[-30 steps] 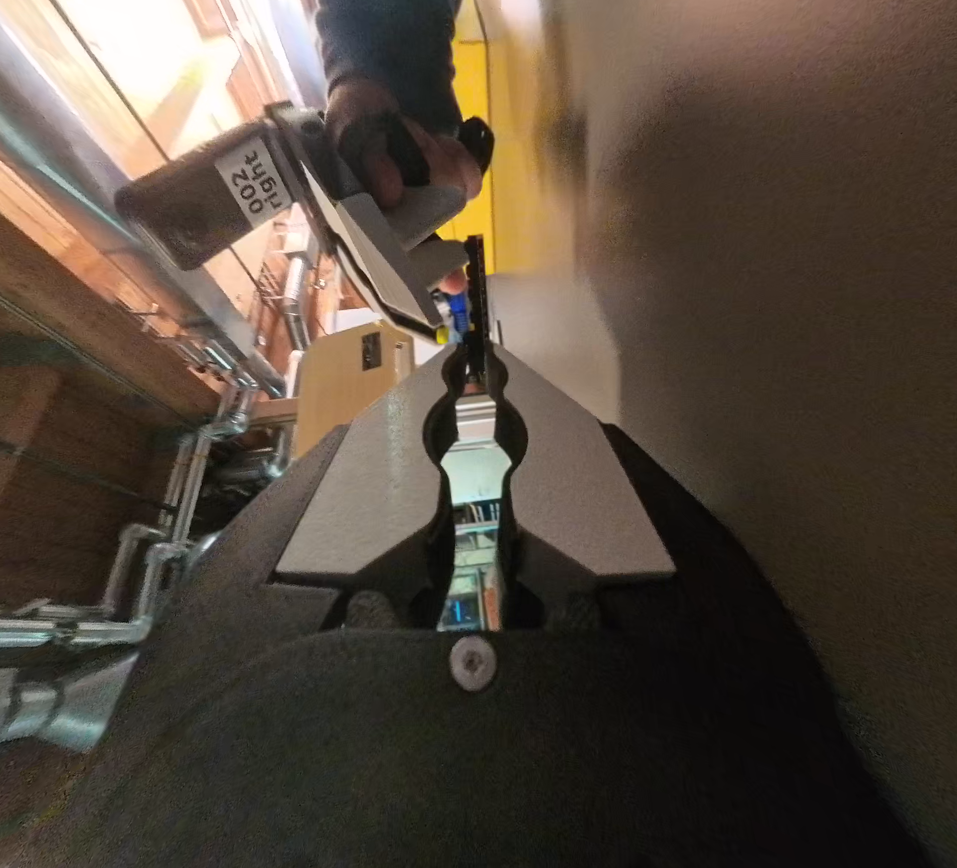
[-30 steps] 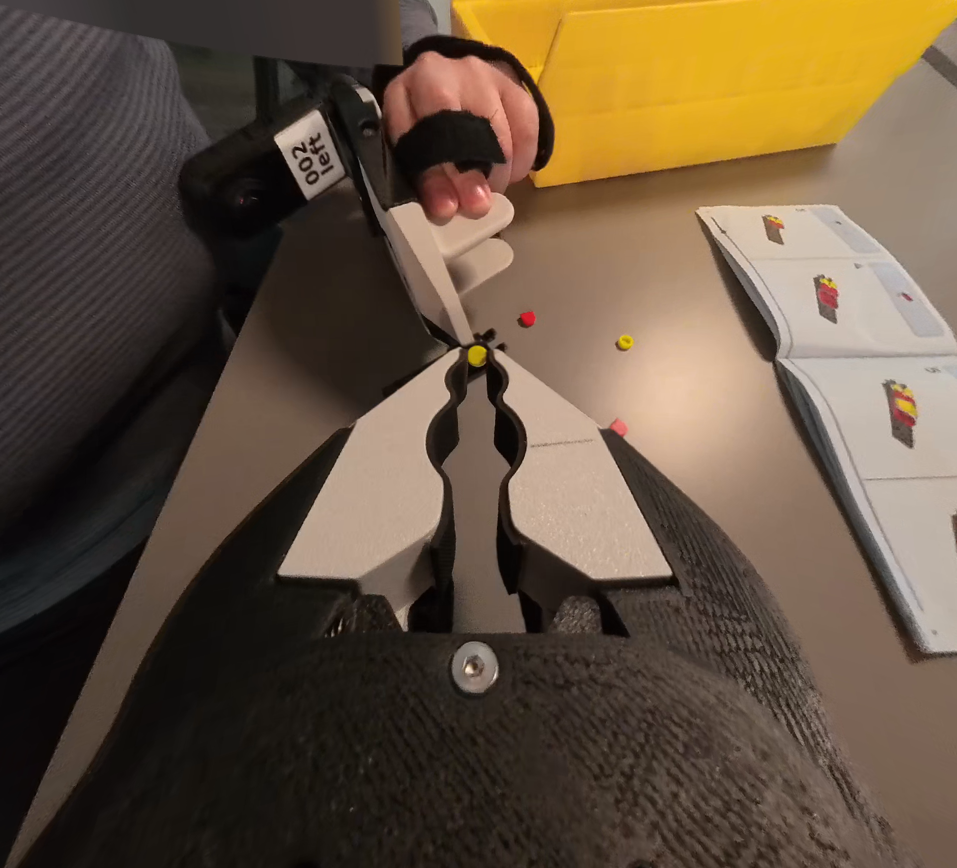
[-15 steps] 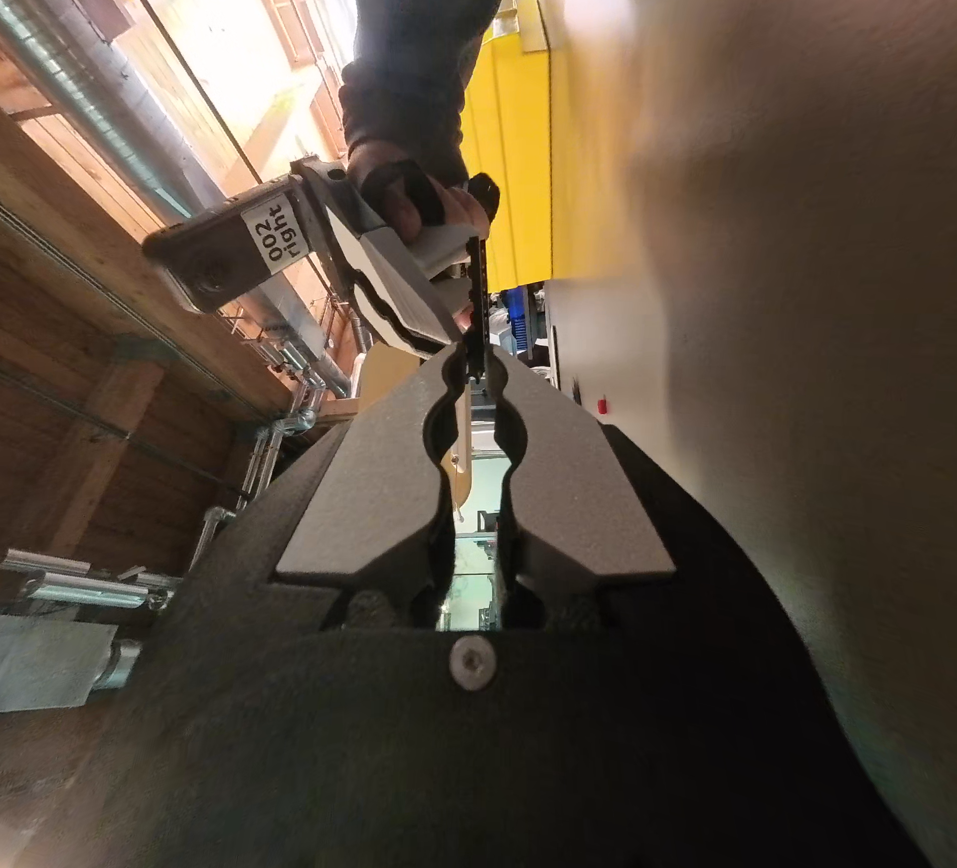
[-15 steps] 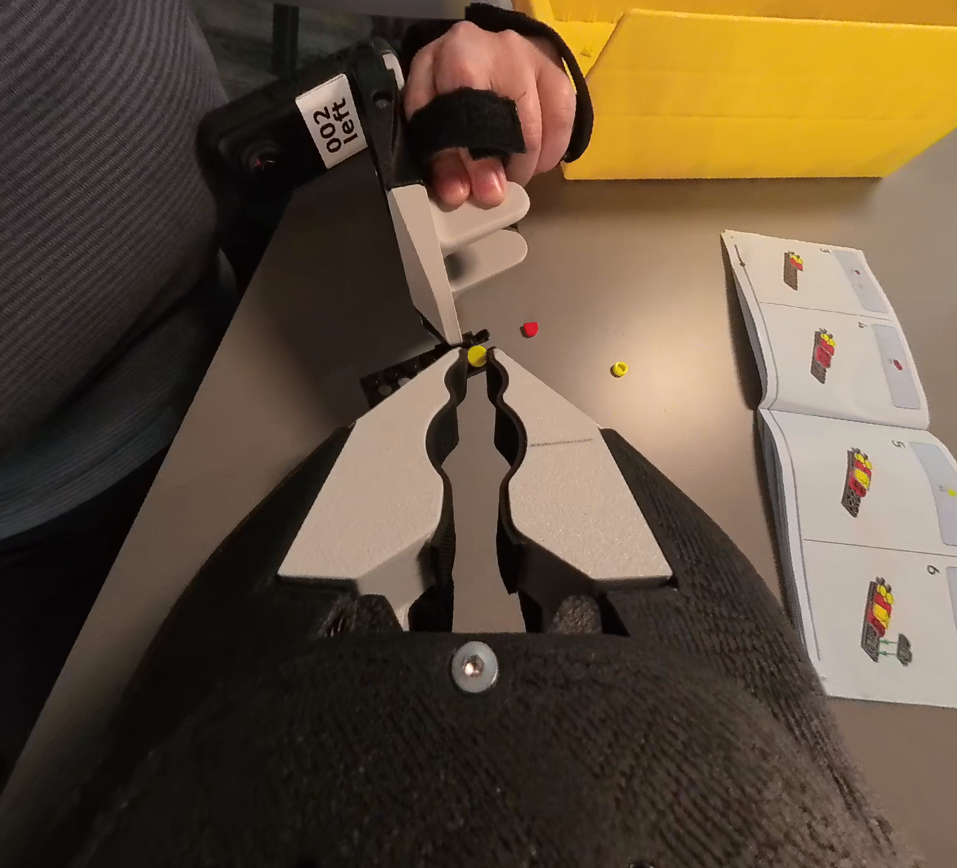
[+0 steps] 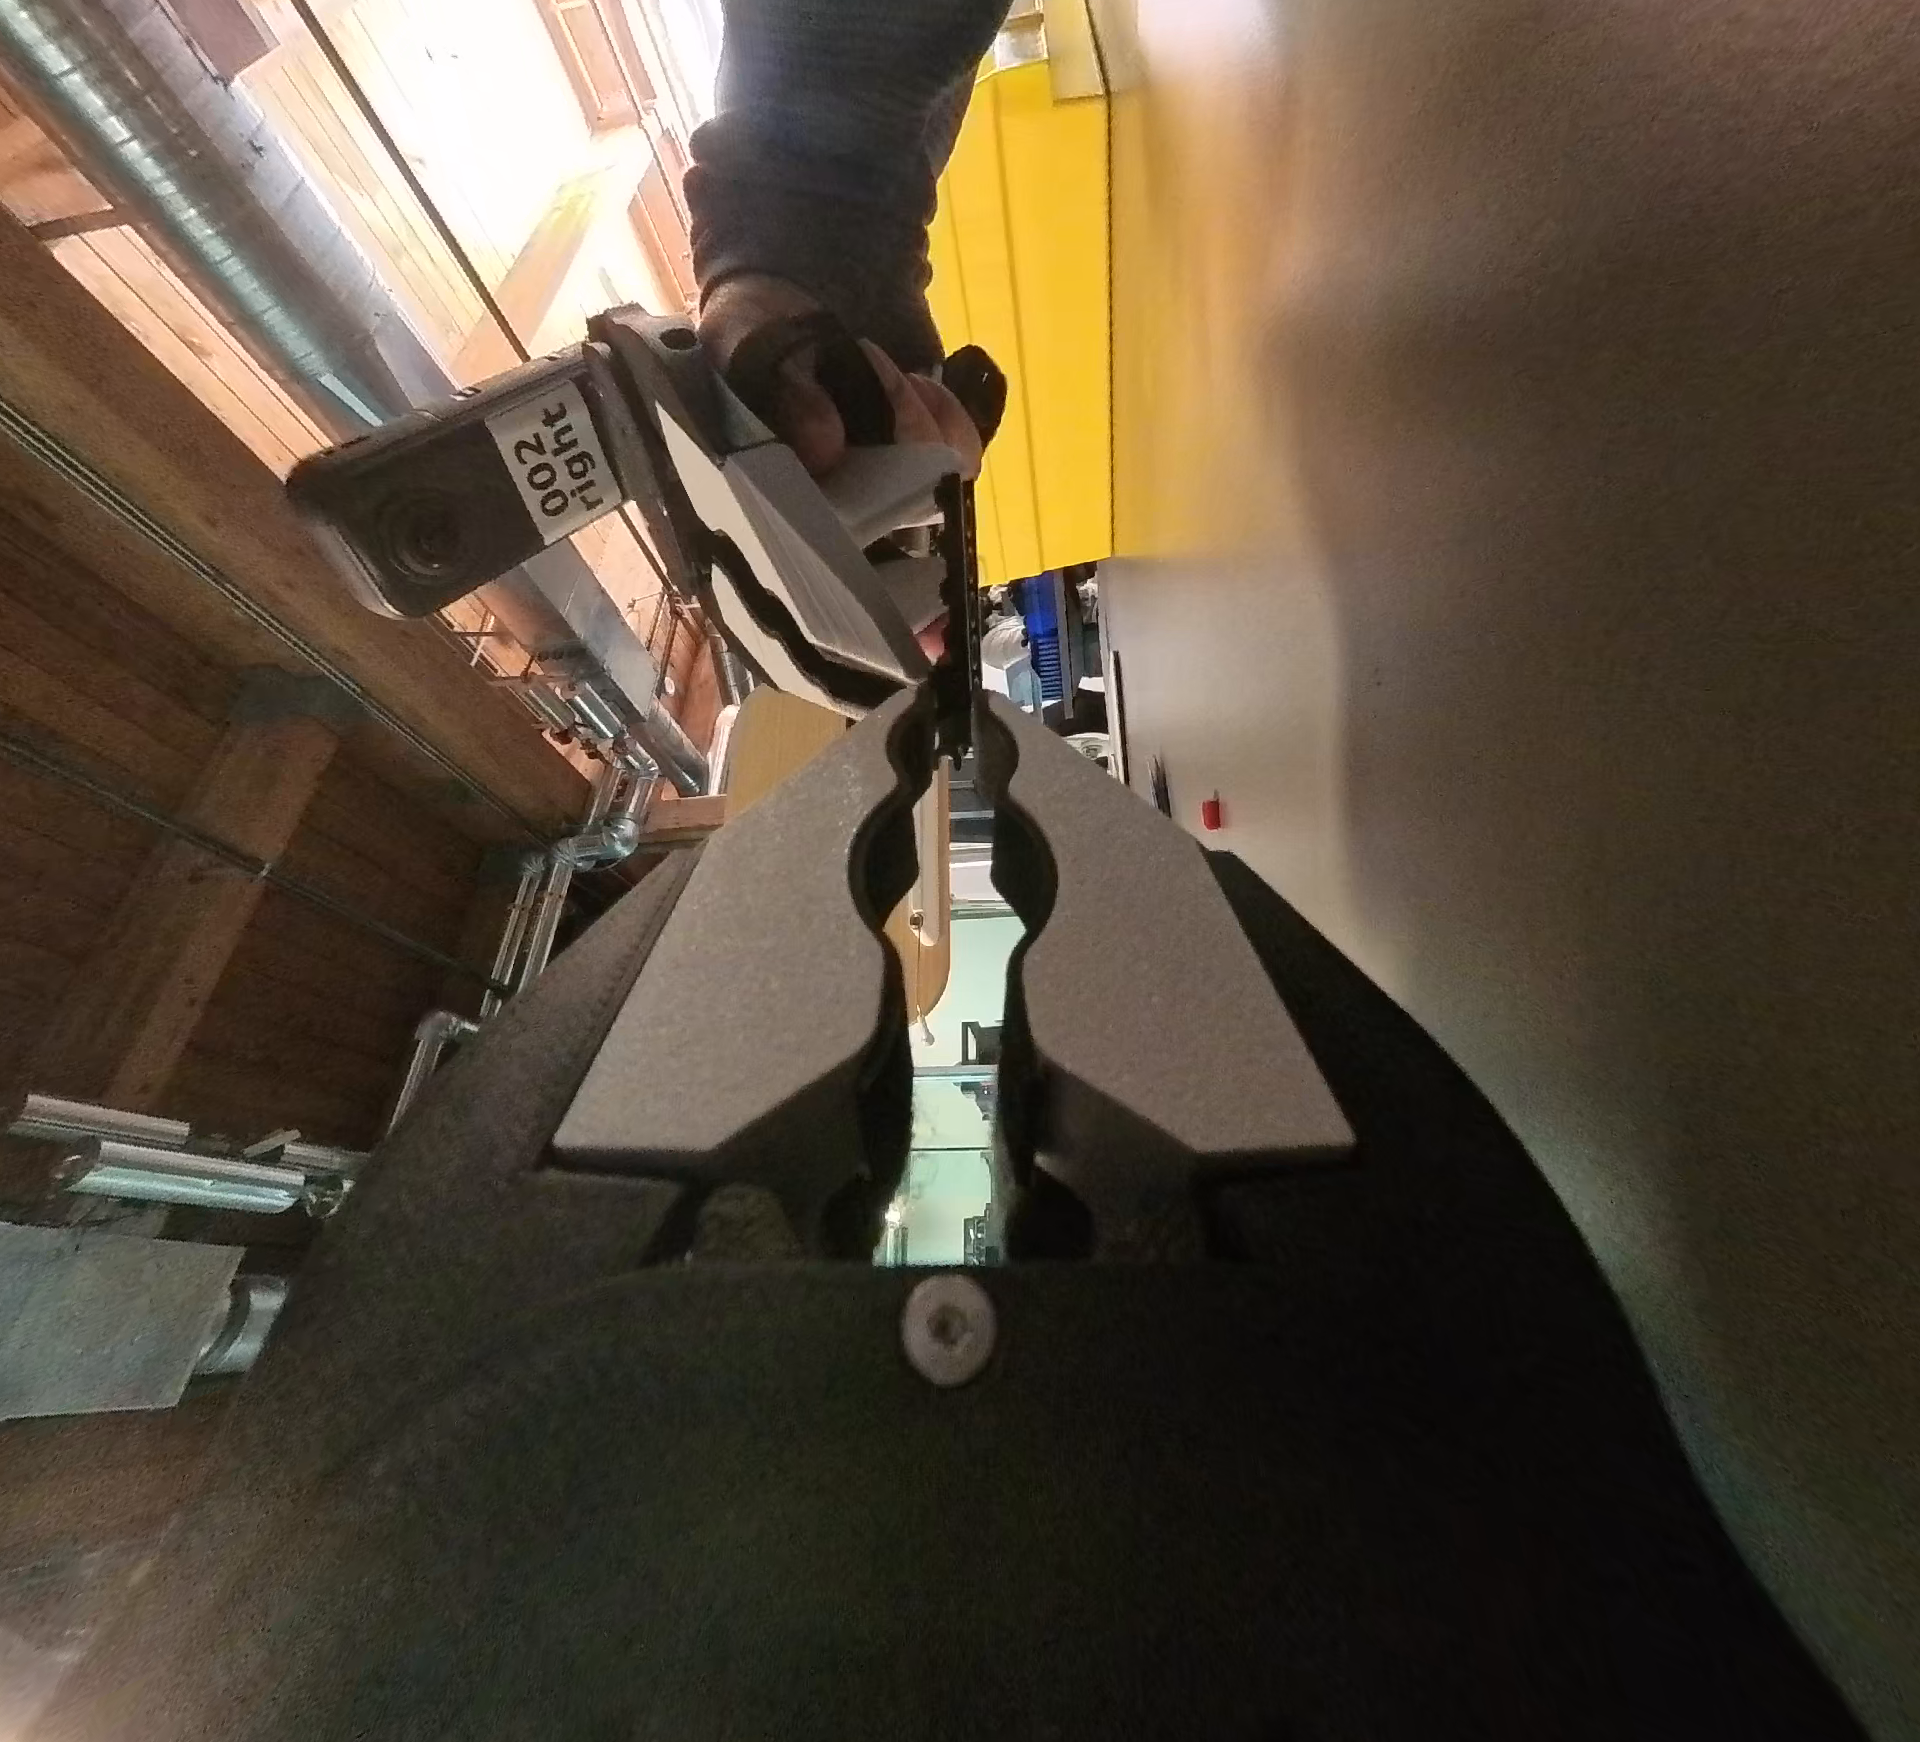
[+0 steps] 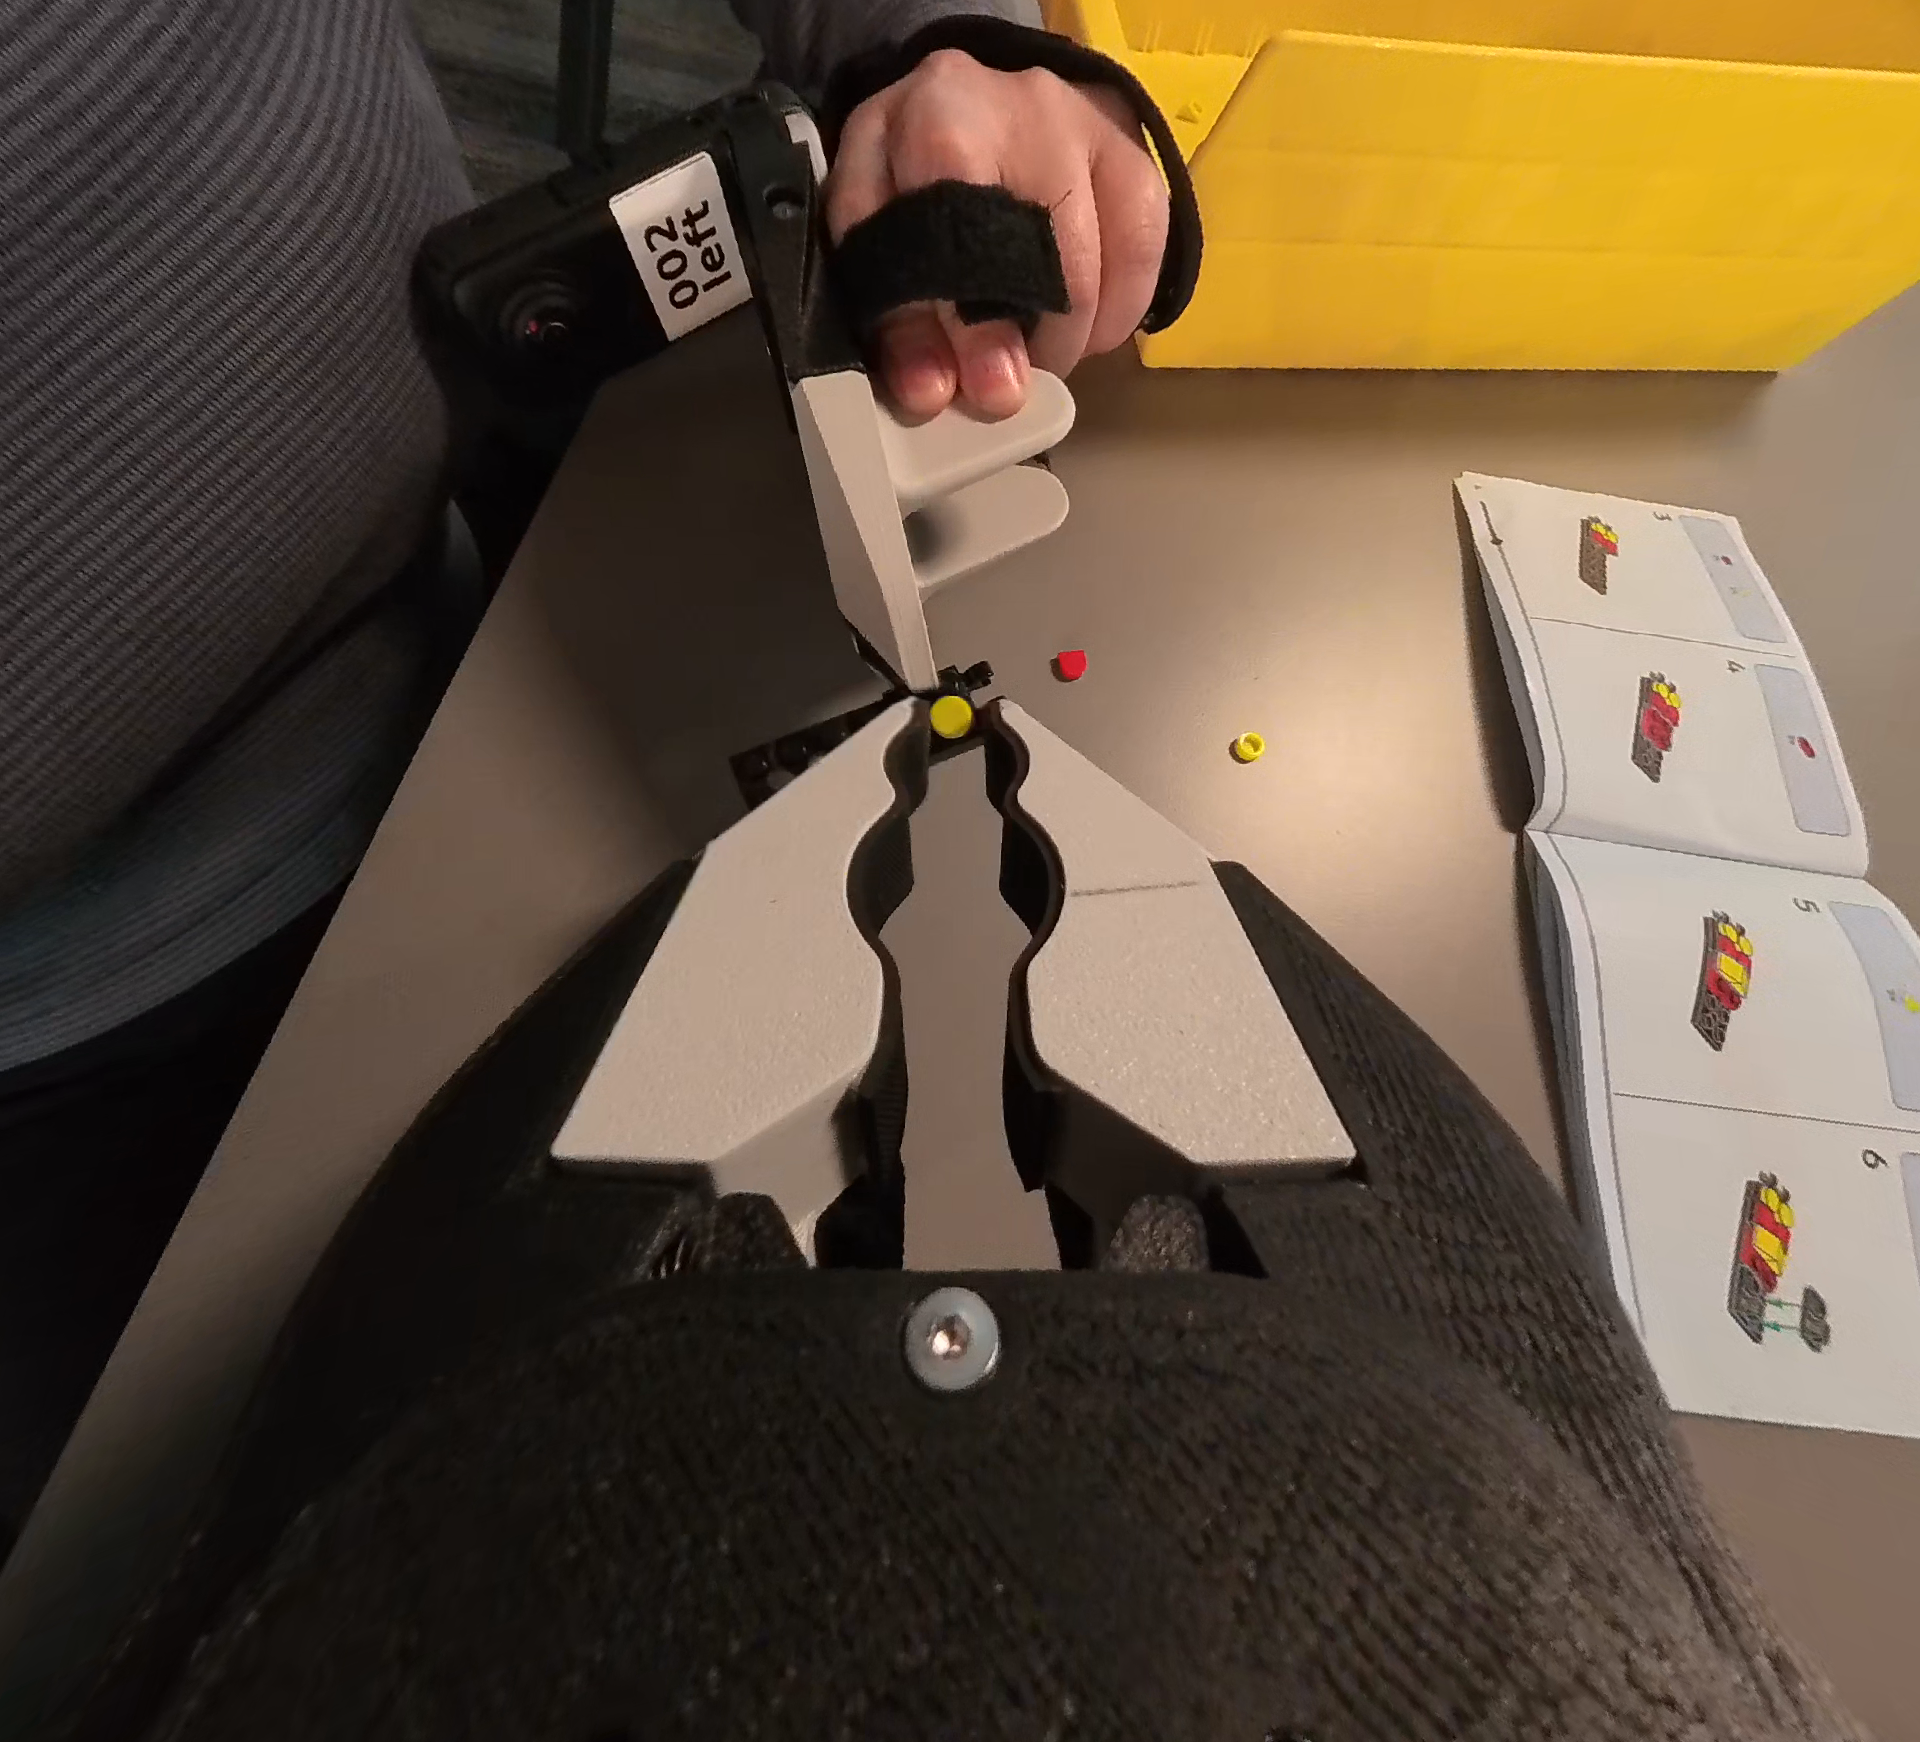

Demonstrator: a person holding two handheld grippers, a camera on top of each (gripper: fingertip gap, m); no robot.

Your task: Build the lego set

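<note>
Black plate (image 5: pixel 958 612) edge-on, clamped in left gripper (image 5: pixel 956 724) fingers; right gripper (image 6: pixel 951 718) fingers pinching yellow stud (image 6: pixel 951 714), plate mostly hidden.

Matt, grainy grey plastic fingers (image 6: pixel 790 944) of the right gripper (image 6: pixel 954 718) meet a glossy yellow stud (image 6: pixel 951 716); black knitted cloth (image 6: pixel 935 1536) covers its body behind them. Beyond the tips, a smooth matt table (image 6: pixel 1299 632), shiny yellow plastic bin (image 6: pixel 1507 217) and paper booklet (image 6: pixel 1662 861).

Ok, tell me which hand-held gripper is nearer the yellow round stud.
Right. The right hand-held gripper pinches the yellow round stud between its fingertips. The left hand-held gripper is just beside it, clamping the black plate by its edge.
</note>
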